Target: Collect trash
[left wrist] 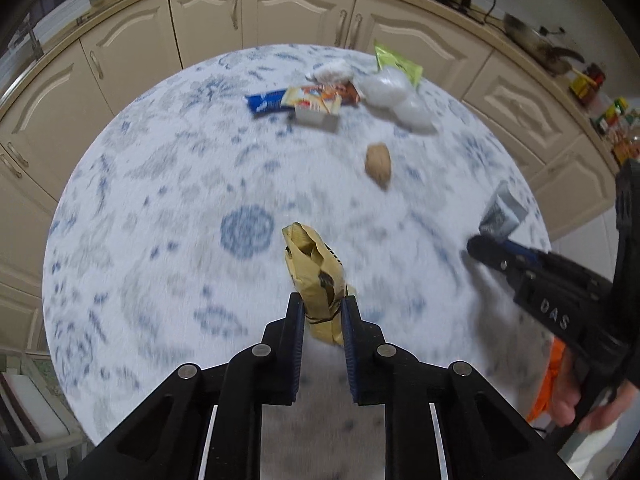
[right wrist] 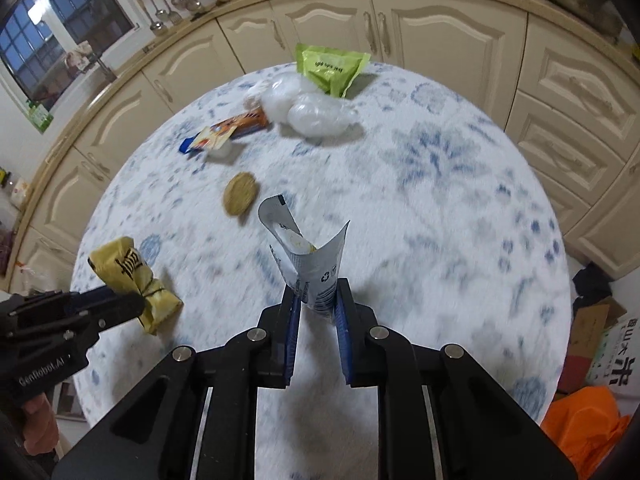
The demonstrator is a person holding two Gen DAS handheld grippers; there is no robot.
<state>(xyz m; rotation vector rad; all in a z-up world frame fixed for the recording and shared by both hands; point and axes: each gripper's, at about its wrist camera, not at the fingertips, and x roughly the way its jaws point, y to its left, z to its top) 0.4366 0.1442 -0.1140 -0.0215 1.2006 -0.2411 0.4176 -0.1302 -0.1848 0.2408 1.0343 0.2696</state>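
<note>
My left gripper [left wrist: 322, 304] is shut on a crumpled yellow wrapper [left wrist: 314, 272] and holds it above the round table [left wrist: 160, 200]; the wrapper also shows in the right wrist view [right wrist: 132, 280]. My right gripper [right wrist: 316, 292] is shut on a torn grey-white packet [right wrist: 308, 256], seen at the right in the left wrist view [left wrist: 500, 212]. On the table's far side lie a blue and orange snack wrapper [right wrist: 228, 132], crumpled clear plastic [right wrist: 308, 110], a green packet [right wrist: 328, 66] and a round biscuit [right wrist: 239, 198].
Cream kitchen cabinets [right wrist: 440, 28] curve around behind the table. An orange bag [right wrist: 588, 424] and cardboard boxes [right wrist: 592, 328] sit on the floor at the lower right. A small white box [left wrist: 316, 118] lies by the snack wrappers.
</note>
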